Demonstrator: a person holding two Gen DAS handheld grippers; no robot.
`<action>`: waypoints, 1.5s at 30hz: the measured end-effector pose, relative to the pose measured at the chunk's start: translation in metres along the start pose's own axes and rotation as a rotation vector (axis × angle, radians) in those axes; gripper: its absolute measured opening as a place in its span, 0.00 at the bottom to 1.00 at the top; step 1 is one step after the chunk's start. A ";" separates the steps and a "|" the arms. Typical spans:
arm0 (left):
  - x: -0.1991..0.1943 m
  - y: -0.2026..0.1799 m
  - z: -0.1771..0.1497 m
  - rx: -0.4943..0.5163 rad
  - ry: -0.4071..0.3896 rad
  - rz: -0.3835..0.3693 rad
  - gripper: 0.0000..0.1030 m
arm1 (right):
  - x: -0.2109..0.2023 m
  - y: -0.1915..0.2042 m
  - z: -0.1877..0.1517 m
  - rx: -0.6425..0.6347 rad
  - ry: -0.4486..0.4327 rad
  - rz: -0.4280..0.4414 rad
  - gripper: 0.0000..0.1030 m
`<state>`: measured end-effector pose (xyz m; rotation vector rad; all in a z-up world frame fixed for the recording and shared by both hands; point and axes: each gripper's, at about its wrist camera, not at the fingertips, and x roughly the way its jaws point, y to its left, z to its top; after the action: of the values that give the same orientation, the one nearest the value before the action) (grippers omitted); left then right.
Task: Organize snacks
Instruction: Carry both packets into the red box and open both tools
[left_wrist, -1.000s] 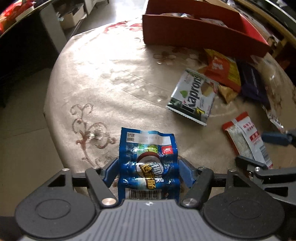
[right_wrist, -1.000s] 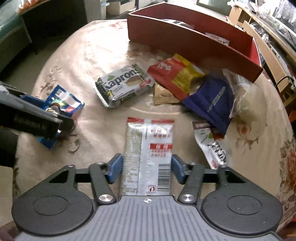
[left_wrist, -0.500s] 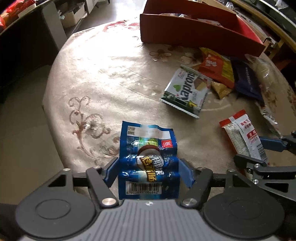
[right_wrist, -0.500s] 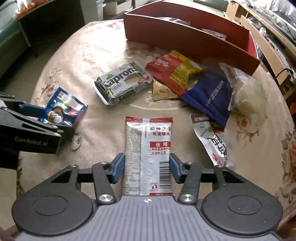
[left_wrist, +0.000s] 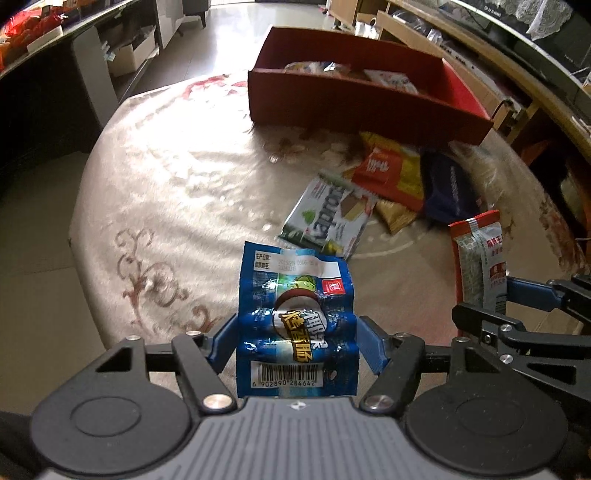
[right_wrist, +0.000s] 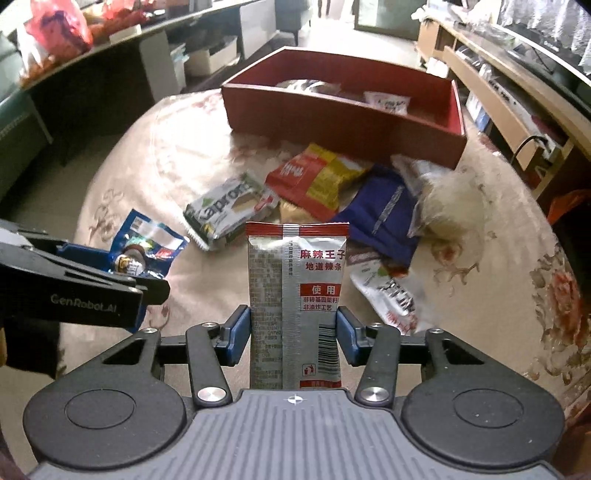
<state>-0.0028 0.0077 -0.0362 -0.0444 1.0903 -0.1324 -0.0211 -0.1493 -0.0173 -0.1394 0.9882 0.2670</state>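
Observation:
My left gripper (left_wrist: 295, 341) is shut on a blue sausage packet (left_wrist: 295, 306), which stands lifted off the cream tablecloth (left_wrist: 166, 192). My right gripper (right_wrist: 293, 332) is shut on a silver and red spicy-strip packet (right_wrist: 297, 295), also raised above the table. Each gripper shows in the other's view: the right one at the right edge (left_wrist: 524, 291) with its packet (left_wrist: 480, 262), the left one at the left edge (right_wrist: 122, 266) with the blue packet (right_wrist: 147, 243). A red open box (right_wrist: 343, 114) with a few snacks inside stands at the far side.
Loose snacks lie between me and the box: a white and green wafer pack (right_wrist: 229, 206), a red and yellow bag (right_wrist: 317, 181), a dark blue pouch (right_wrist: 384, 214), a clear bag of white floss (right_wrist: 447, 206) and a small white sachet (right_wrist: 391, 295). The round table's left edge (left_wrist: 77, 236) drops to the floor.
Both grippers have closed on their packets and risen, lifting them off the cloth. Both views now tilt further up and show more of the red box and room.

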 end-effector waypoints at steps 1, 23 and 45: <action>-0.001 -0.001 0.002 0.000 -0.007 -0.002 0.68 | -0.001 -0.002 0.002 0.008 -0.008 0.002 0.55; 0.003 -0.026 0.080 0.001 -0.122 -0.028 0.68 | -0.009 -0.040 0.060 0.110 -0.143 0.004 0.55; 0.032 -0.041 0.175 -0.051 -0.182 0.000 0.68 | 0.010 -0.081 0.139 0.169 -0.227 -0.024 0.55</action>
<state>0.1632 -0.0425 0.0211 -0.1003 0.9118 -0.0990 0.1191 -0.1927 0.0494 0.0327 0.7795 0.1726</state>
